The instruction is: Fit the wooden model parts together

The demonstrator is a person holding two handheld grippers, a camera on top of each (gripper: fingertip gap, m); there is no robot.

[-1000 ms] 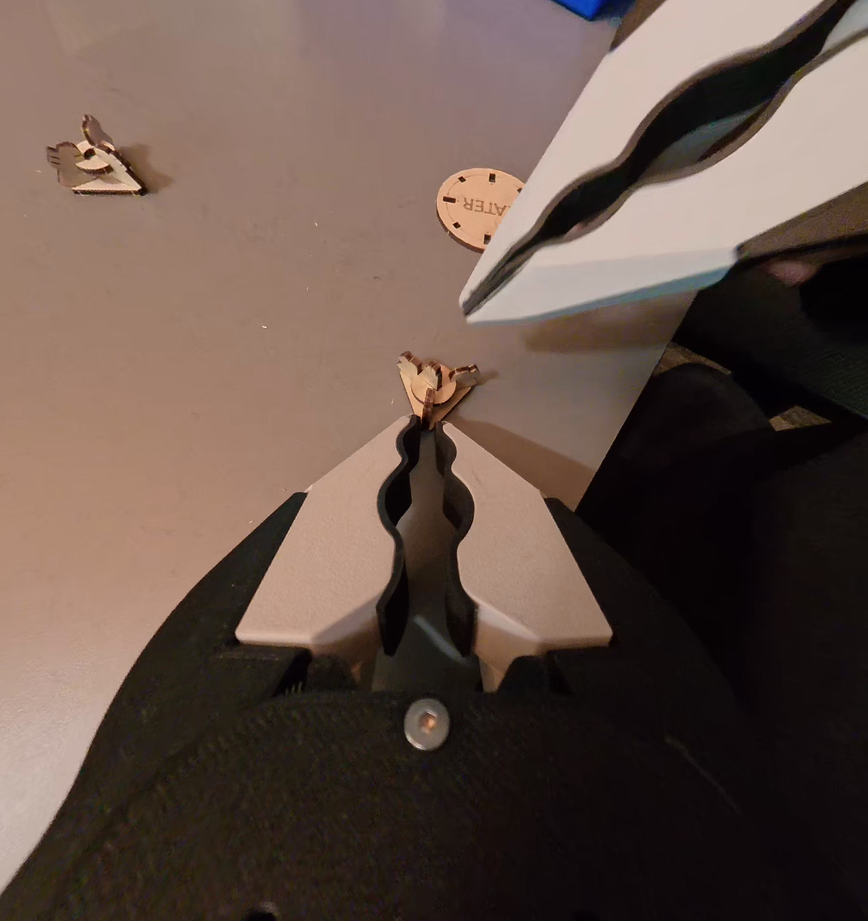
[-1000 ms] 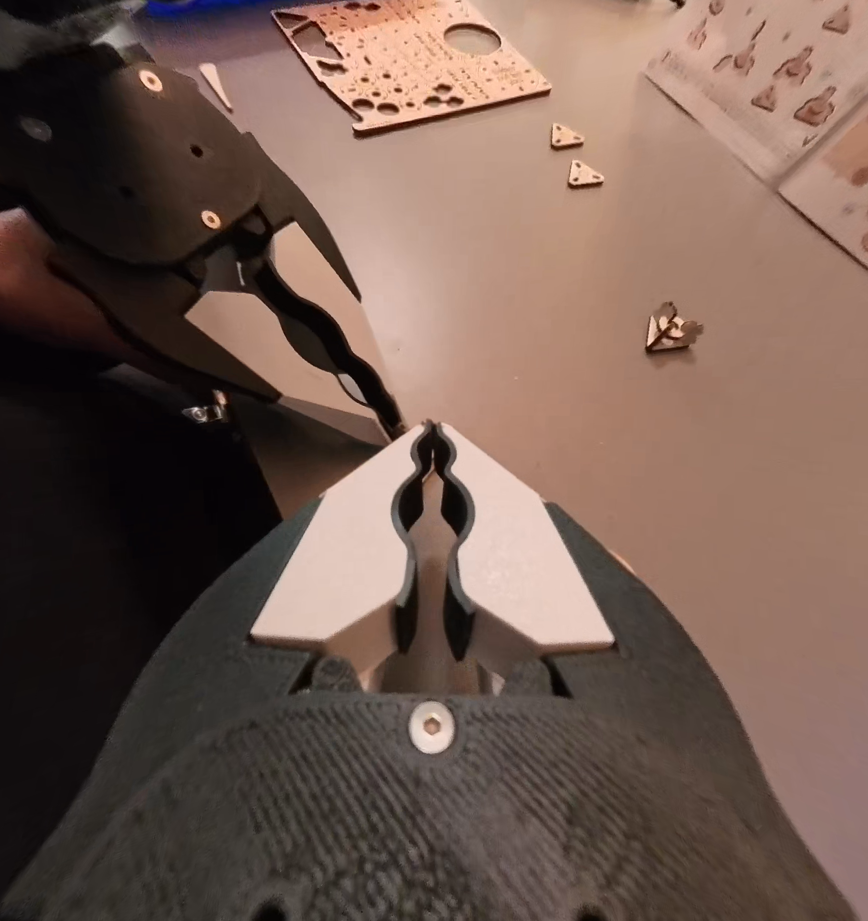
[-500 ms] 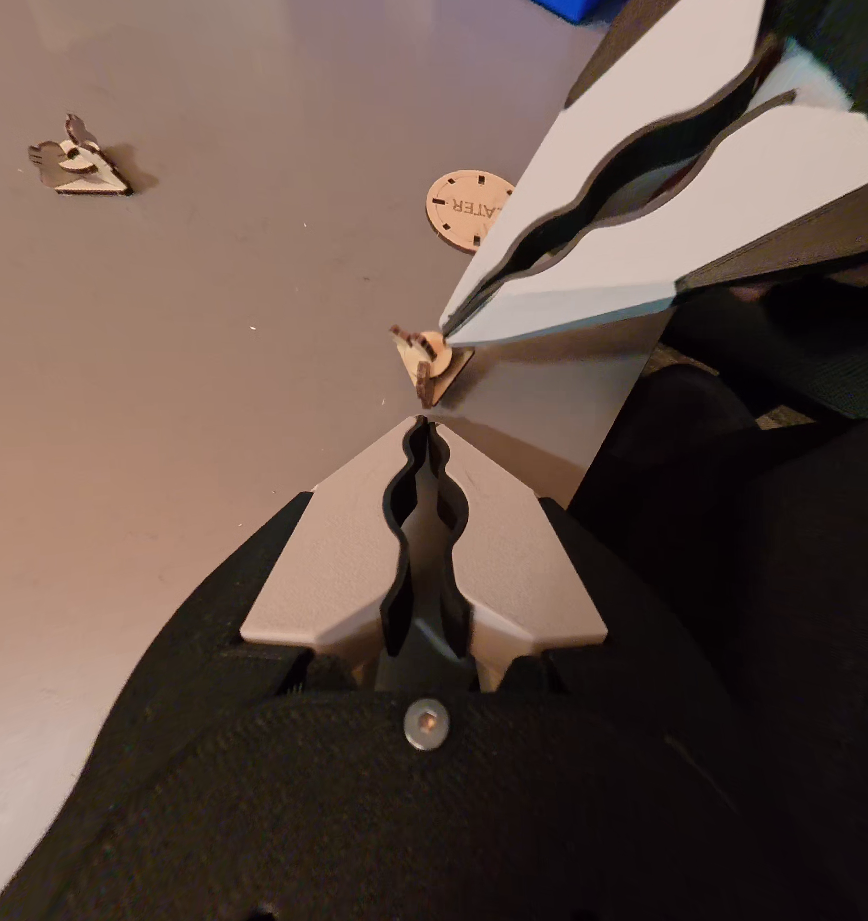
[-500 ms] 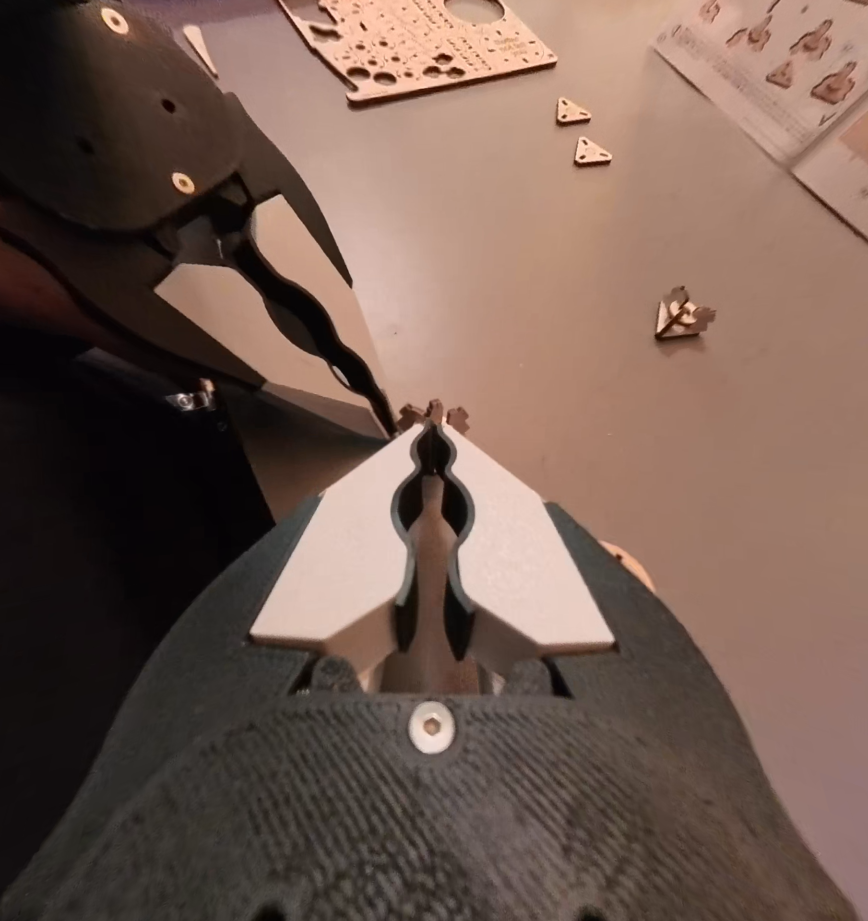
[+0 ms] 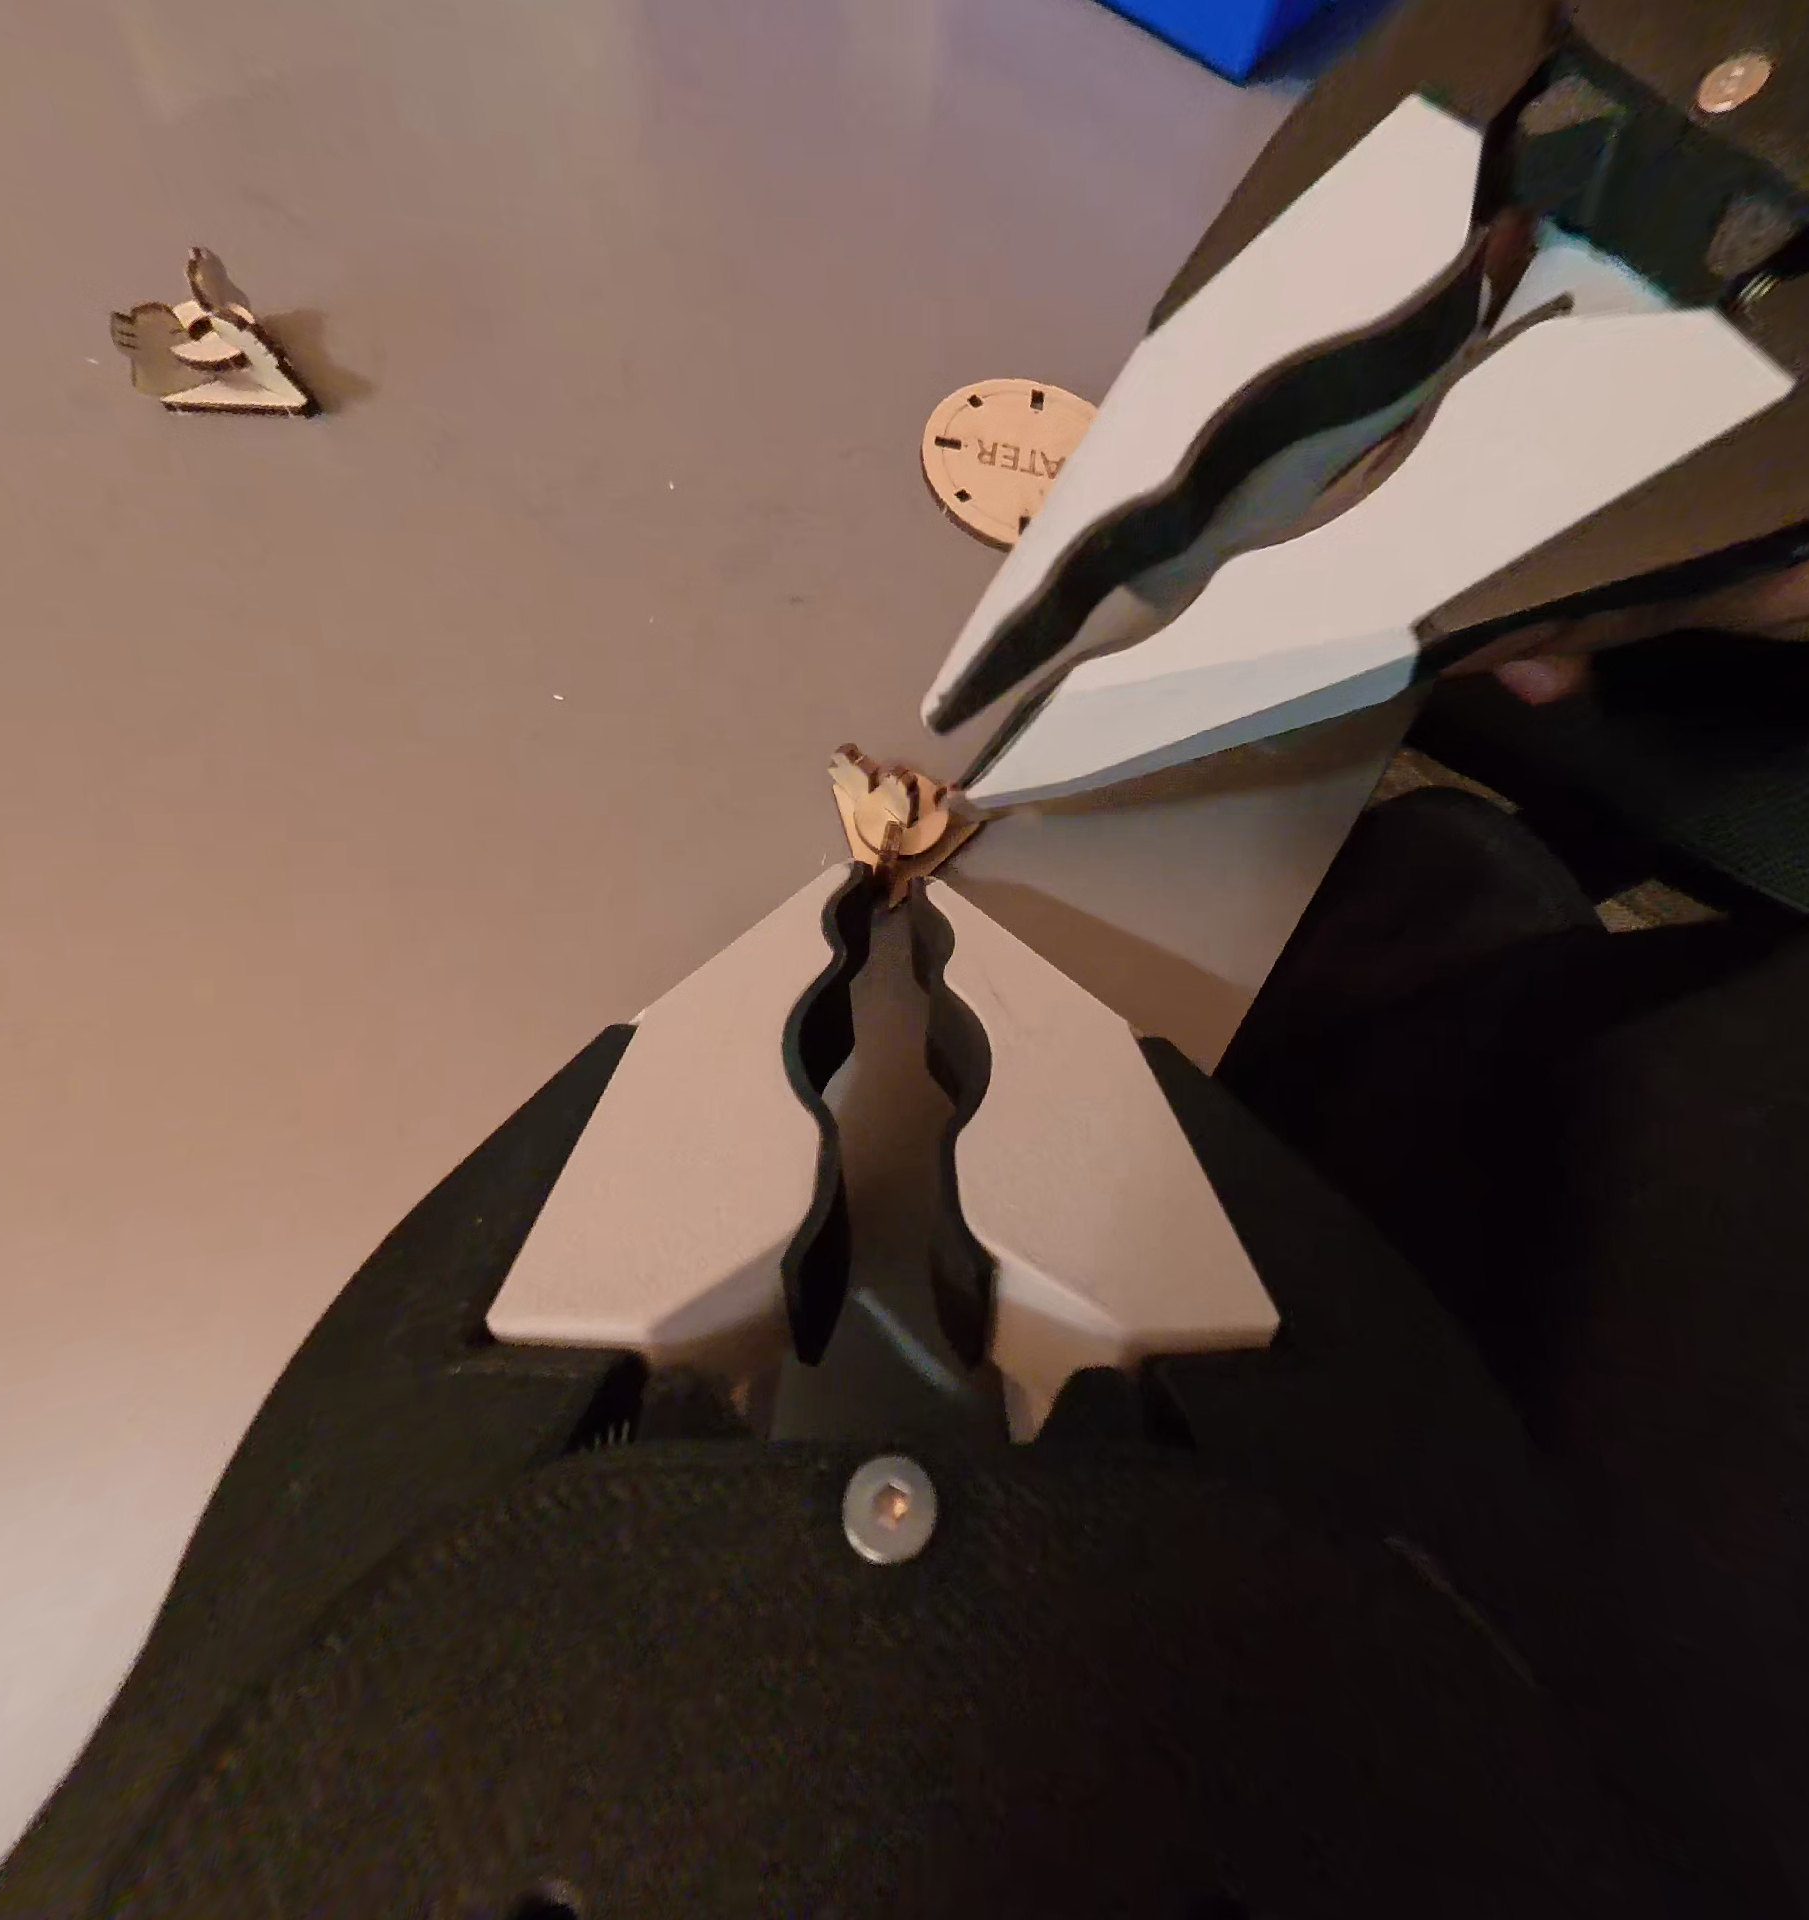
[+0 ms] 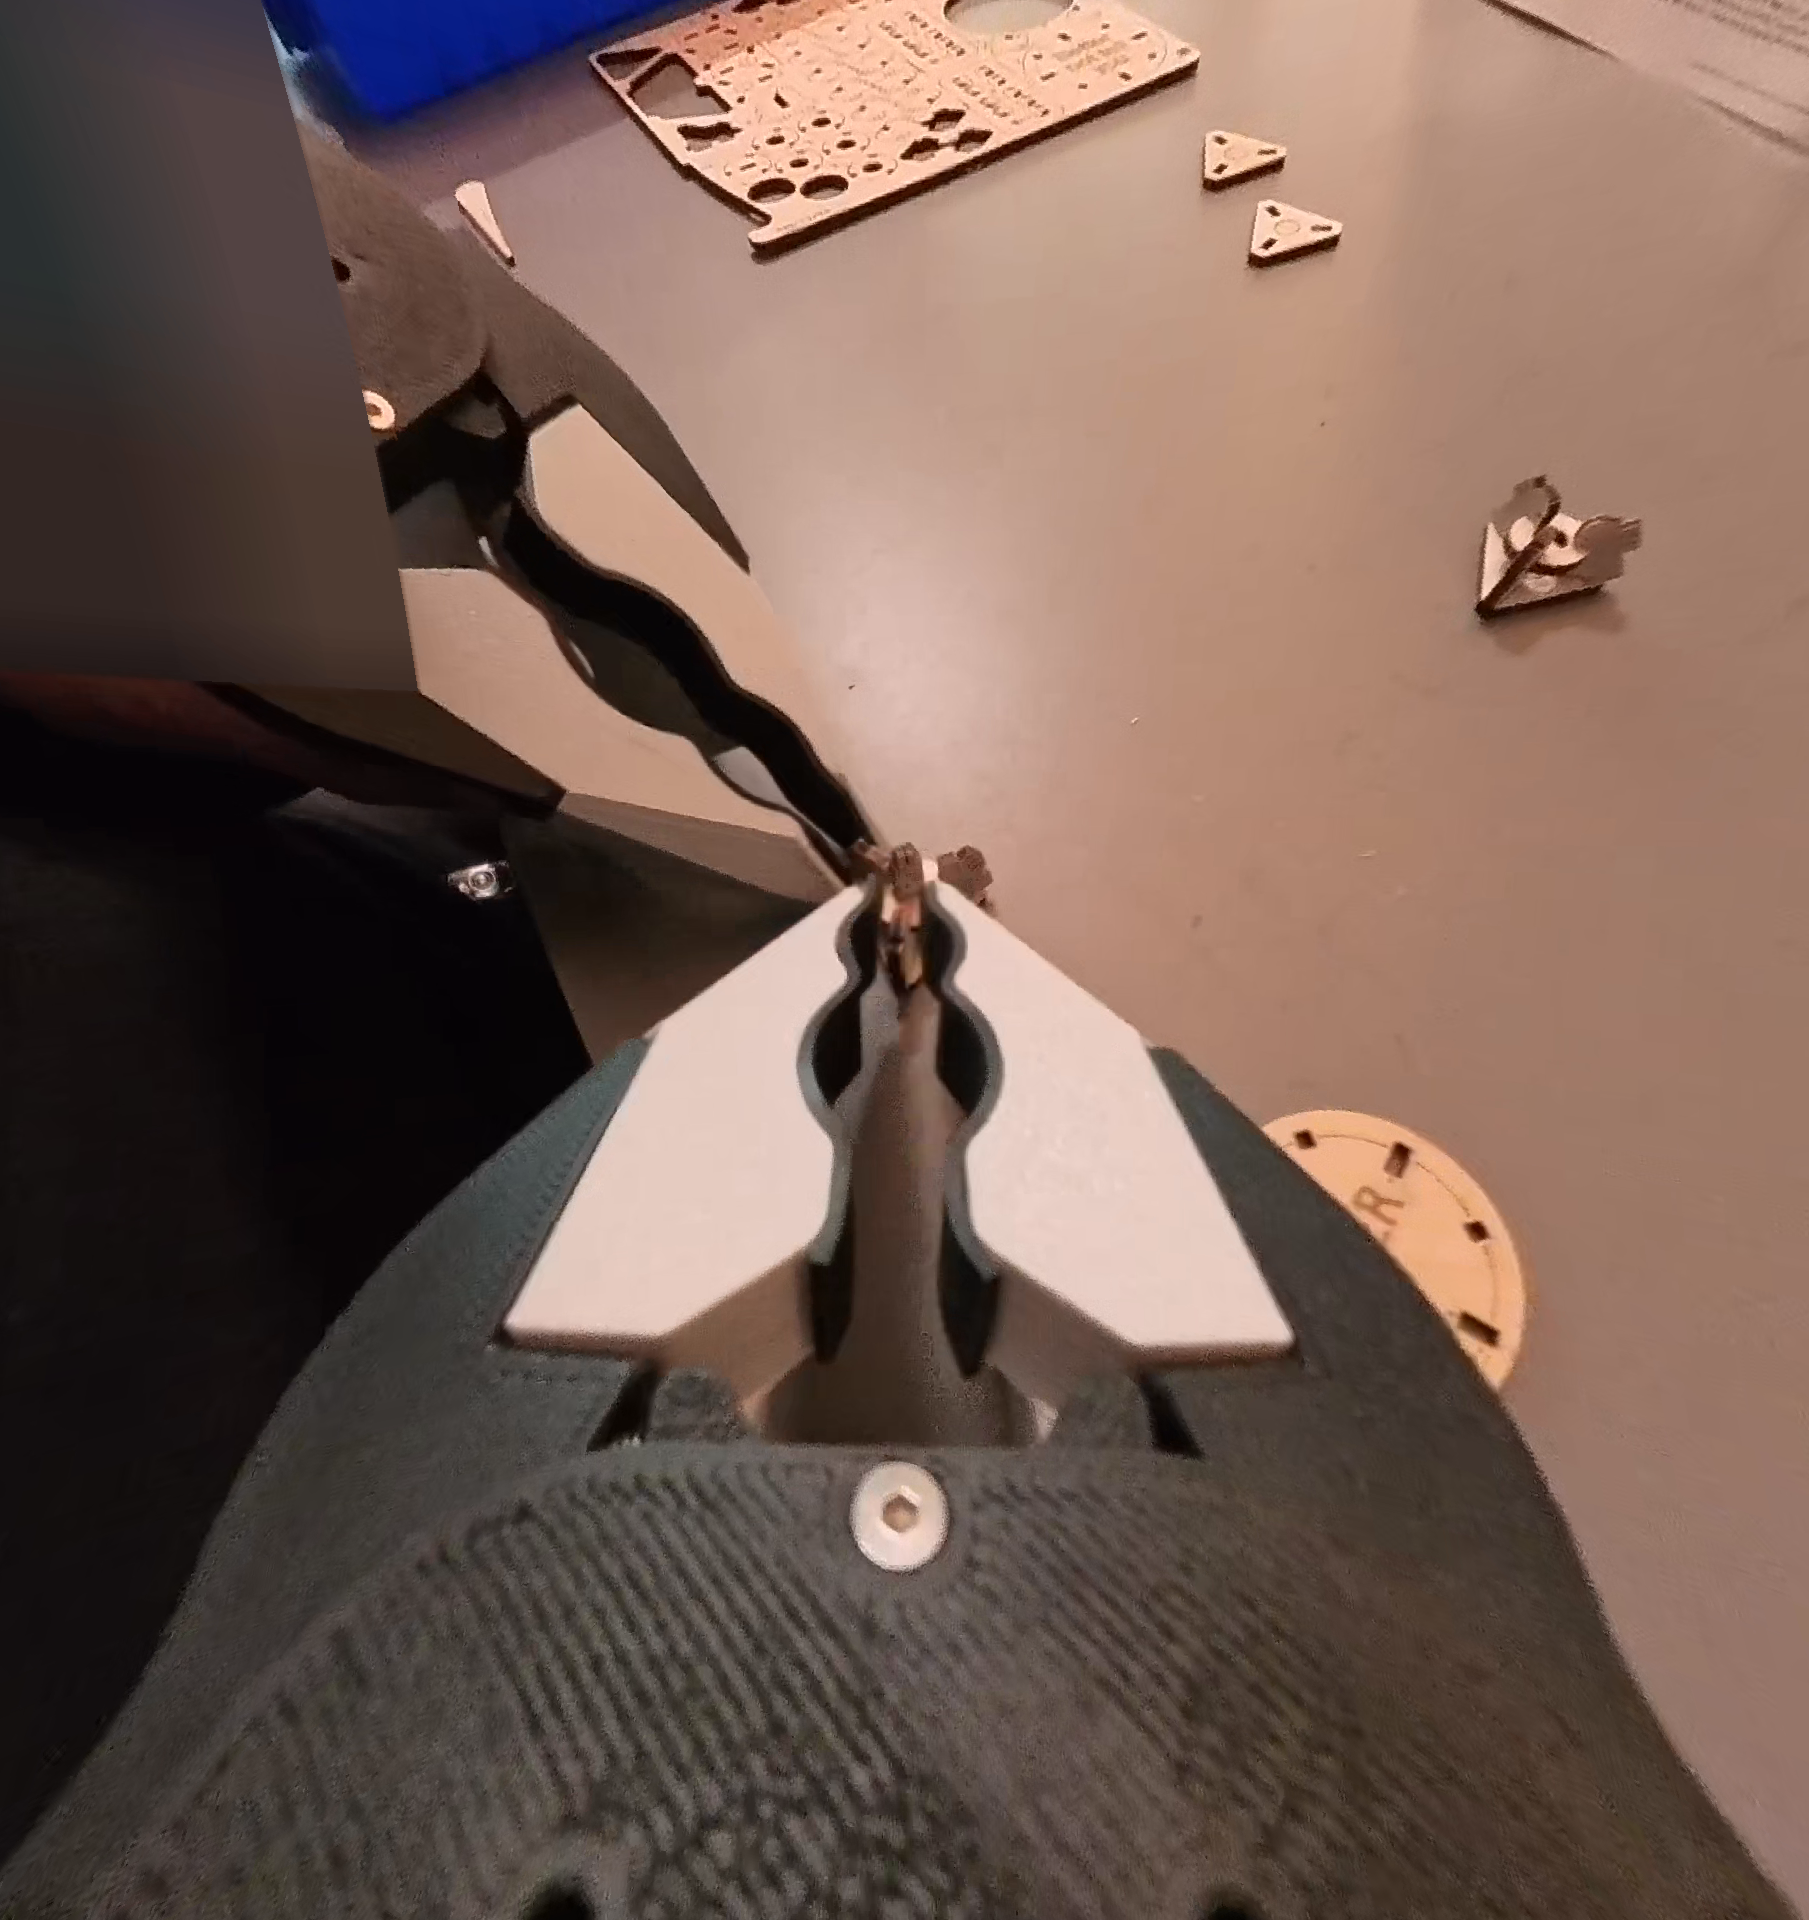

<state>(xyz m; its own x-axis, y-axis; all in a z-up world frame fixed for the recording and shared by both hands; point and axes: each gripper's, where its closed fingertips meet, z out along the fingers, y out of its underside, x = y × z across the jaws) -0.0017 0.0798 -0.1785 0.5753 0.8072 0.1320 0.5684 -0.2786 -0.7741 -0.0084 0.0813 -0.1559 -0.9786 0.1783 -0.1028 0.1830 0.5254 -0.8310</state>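
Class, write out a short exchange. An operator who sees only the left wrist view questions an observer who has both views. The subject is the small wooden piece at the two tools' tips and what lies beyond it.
Operator: My left wrist view shows the wooden piece at my left tool, with the right tool beside it. Is the piece inside the right tool?
Observer: In the right wrist view, part of it stands between the right tool tips. I cannot tell whether they press on it.
Operator: What lies beyond my frame?
Observer: A flat wooden sheet with cut-out holes lies far ahead of the right tool.
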